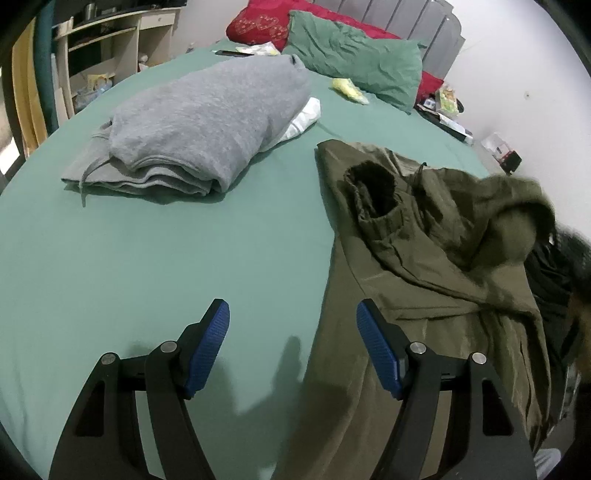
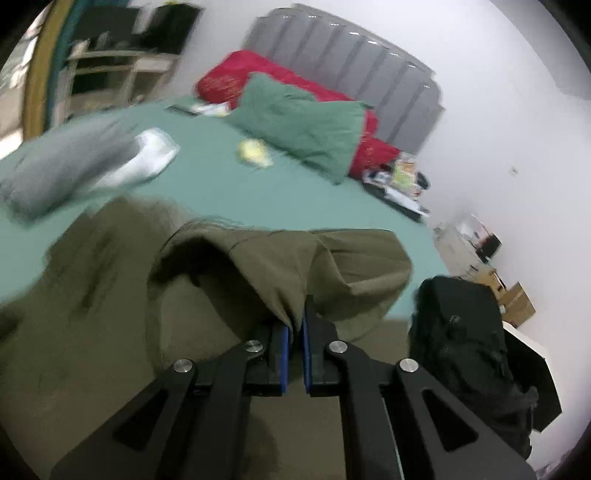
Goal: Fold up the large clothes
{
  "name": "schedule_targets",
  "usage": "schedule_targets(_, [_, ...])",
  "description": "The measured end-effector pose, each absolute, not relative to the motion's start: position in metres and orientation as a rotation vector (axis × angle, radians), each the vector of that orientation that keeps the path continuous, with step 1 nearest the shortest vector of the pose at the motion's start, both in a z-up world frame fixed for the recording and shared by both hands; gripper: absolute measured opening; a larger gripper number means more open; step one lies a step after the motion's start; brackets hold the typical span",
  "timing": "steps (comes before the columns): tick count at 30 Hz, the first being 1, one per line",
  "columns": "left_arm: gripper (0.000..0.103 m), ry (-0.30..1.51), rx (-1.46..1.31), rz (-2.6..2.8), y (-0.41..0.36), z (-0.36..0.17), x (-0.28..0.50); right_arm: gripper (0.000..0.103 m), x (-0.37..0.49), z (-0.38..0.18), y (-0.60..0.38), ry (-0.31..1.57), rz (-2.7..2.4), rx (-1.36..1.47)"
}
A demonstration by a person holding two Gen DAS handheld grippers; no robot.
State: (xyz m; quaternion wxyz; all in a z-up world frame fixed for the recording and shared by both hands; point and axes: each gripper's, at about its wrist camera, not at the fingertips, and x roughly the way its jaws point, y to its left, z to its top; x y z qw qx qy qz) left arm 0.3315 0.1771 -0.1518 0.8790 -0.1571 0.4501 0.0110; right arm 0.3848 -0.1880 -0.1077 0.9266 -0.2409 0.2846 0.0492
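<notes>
- Right now my left claw (image 1: 293, 317) hangs wide apart, its blue pads (image 1: 208, 347) with nothing between them, above the green bed sheet (image 1: 147, 266) at the left edge of the olive coat (image 1: 424, 266).
- My right claw (image 2: 294, 328) is pinched tight on a fold of the olive coat (image 2: 280, 273); cloth rises from between its blue pads (image 2: 283, 360) and drapes over toward the headboard side.
- That olive coat is my landmark: it lies spread on the near right part of the bed, partly bunched, with a sleeve cuff (image 1: 375, 195) showing its dark opening upward.
- To the coat's left and farther up the bed sits a folded grey sweatshirt (image 1: 199, 125), its drawstring (image 1: 84, 184) trailing on the sheet.
- A white garment (image 1: 304, 118) pokes out from under the grey sweatshirt on the side facing the coat.
- Beyond the coat, toward the grey headboard (image 1: 413, 22), lie a green pillow (image 1: 354, 62) and a red pillow (image 1: 258, 22); a small yellow item (image 1: 349, 90) rests on the sheet just before the green pillow.
- On the coat's right, off the bed's edge, a black garment (image 2: 465, 339) is heaped; it is apart from my right claw.
- Left of the bed, well apart from the coat, stands a pale shelf unit (image 1: 107, 44).
- My right view is blurred, so finer detail of the grip is hard to read.
</notes>
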Motion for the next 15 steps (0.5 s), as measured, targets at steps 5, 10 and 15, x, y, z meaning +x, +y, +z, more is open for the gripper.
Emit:
schedule_targets(5, [0.075, 0.927, -0.306, 0.015, 0.173, -0.15, 0.324, 0.014, 0.34, -0.169, -0.2, 0.684, 0.125, -0.535])
schedule_targets(10, [0.075, 0.947, -0.285, 0.0, 0.168, -0.156, 0.327, 0.038, 0.325, -0.211, -0.214, 0.909, 0.288, -0.466])
schedule_targets(15, [0.075, 0.951, -0.306, -0.006, 0.173, -0.157, 0.329, 0.049, 0.281, -0.161, -0.201, 0.694, 0.44, -0.529])
